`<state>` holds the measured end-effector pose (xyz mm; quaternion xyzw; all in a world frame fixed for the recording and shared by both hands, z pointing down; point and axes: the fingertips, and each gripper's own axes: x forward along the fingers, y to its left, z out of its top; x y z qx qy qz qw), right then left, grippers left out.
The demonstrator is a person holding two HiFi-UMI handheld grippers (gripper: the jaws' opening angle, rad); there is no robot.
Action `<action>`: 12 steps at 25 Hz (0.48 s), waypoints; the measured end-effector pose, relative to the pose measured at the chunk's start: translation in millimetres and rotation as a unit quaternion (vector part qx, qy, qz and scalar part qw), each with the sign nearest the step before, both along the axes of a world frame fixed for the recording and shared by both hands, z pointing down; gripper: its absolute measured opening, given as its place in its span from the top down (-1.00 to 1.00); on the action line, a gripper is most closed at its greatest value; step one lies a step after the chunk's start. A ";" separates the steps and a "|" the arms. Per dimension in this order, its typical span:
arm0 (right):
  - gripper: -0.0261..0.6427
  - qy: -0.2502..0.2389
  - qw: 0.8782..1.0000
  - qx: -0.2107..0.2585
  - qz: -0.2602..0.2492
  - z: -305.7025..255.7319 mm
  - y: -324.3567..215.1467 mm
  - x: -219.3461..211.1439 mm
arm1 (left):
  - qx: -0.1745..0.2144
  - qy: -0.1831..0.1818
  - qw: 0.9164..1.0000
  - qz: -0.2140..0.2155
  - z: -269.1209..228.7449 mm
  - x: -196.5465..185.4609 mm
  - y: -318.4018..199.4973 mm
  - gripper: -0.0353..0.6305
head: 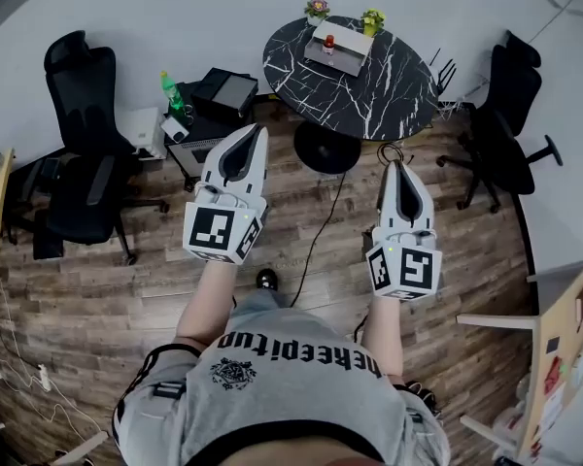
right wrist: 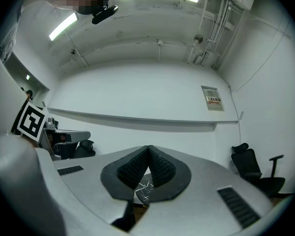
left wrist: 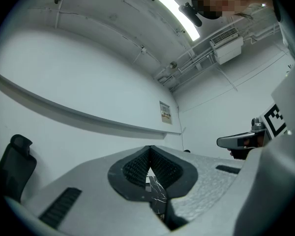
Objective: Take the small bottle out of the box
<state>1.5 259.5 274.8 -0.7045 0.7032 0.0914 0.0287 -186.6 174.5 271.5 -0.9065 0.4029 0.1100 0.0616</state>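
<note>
White left gripper [head: 257, 129] and right gripper [head: 396, 166], jaws pressed together, empty, side by side toward marble table [head: 398, 90].

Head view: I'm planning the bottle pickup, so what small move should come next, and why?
Probably walk closer to the table. The box with the small bottle sits on its far side, while the left gripper and right gripper hang over the floor short of it, both shut and empty.
</note>
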 end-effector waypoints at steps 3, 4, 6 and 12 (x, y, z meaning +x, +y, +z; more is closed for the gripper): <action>0.93 0.000 1.000 0.002 0.003 -2.0 -31.7 -5.2 | 0.001 -0.003 1.000 0.005 -0.7 -3.0 -31.7 0.88; 0.93 0.001 1.000 0.003 0.004 -2.5 -41.3 -6.7 | 0.001 -0.004 1.000 0.006 -0.8 -4.1 -41.7 0.88; 0.93 0.001 1.000 0.004 0.008 -2.5 -58.0 -9.4 | 0.002 -0.004 1.000 0.009 -0.6 -6.5 -59.5 0.88; 0.93 -0.001 1.000 0.000 0.020 6.7 -98.8 -16.6 | 0.002 -0.007 1.000 0.018 6.2 -11.3 -106.0 0.88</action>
